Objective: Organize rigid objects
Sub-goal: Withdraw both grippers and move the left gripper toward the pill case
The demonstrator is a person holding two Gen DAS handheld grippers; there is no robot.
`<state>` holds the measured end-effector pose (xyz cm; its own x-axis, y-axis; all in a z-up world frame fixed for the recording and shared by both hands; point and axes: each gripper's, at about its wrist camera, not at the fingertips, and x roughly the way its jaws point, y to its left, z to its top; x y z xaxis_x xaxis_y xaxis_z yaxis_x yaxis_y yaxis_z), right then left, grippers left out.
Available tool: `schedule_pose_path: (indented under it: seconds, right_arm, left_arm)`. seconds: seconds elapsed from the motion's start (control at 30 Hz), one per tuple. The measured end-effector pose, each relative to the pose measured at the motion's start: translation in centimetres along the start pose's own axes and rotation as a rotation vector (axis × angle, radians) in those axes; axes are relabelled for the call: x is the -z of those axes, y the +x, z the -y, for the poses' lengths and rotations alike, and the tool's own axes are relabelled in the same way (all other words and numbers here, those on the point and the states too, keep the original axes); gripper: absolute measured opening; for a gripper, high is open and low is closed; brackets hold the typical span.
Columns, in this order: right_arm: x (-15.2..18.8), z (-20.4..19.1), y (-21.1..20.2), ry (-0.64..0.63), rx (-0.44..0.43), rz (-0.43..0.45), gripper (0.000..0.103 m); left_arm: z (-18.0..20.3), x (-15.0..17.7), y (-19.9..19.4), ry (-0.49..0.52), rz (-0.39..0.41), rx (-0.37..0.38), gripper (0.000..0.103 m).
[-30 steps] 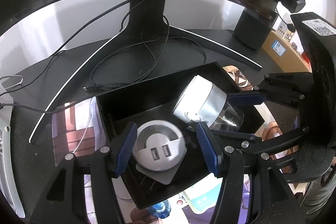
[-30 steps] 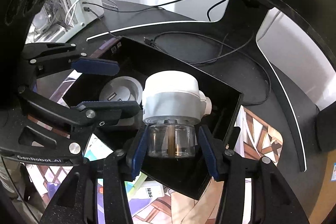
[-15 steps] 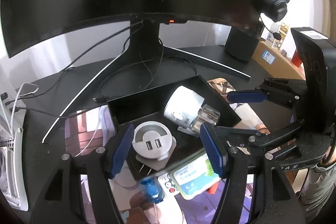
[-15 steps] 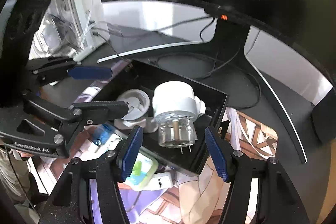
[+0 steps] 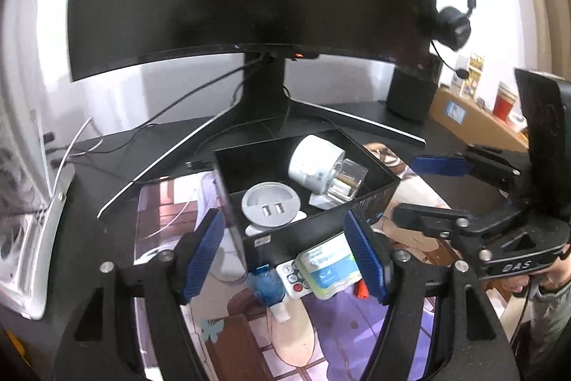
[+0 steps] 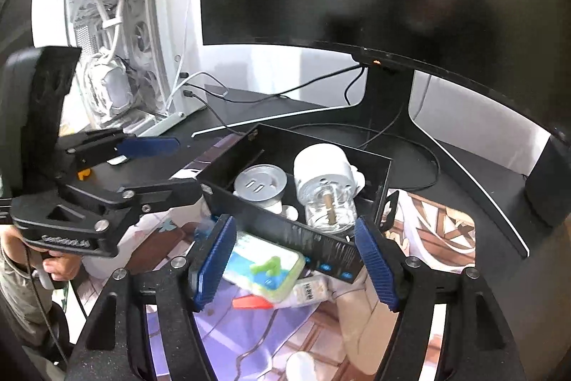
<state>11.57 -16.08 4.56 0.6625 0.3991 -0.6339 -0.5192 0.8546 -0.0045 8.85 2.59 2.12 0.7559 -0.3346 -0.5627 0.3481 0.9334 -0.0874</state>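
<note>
A black open box [image 5: 321,229] [image 6: 285,231] sits on the patterned desk mat. Inside lie a round silver USB charger [image 5: 270,207] [image 6: 259,183] and a white device with a clear plastic end [image 5: 323,166] [image 6: 326,184]. My left gripper [image 5: 291,250] is open and empty, held above the box's near edge; it also shows in the right wrist view [image 6: 167,163]. My right gripper [image 6: 296,259] is open and empty, held back from the box; it shows at the right of the left wrist view [image 5: 424,191].
In front of the box lie a blue-green packet [image 5: 330,266] [image 6: 264,265], a small remote [image 5: 292,277], a blue bottle [image 5: 266,284] and a red piece [image 6: 251,303]. A big monitor on a stand [image 5: 264,102] and cables stand behind. A white PC case [image 6: 121,59] stands left, a headset [image 5: 453,24] right.
My right gripper let go of the white device, which now lies in the box. Both grippers have pulled up and back from the box, open and empty.
</note>
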Motion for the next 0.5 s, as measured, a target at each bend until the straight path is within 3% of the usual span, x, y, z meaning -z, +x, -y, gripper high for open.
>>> schedule_pose_path:
  seconds: [0.17, 0.5]
  right_arm:
    - [2.1, -0.9, -0.9, -0.009, 0.016, 0.102, 0.075]
    - [4.4, -1.1, -2.3, 0.037, 0.007, 0.276, 0.075]
  left_arm:
    - [-0.1, 2.1, -0.6, 0.004, 0.068, -0.025, 0.071]
    - [0.3, 4.5, -0.2, 0.008, 0.081, -0.065, 0.074]
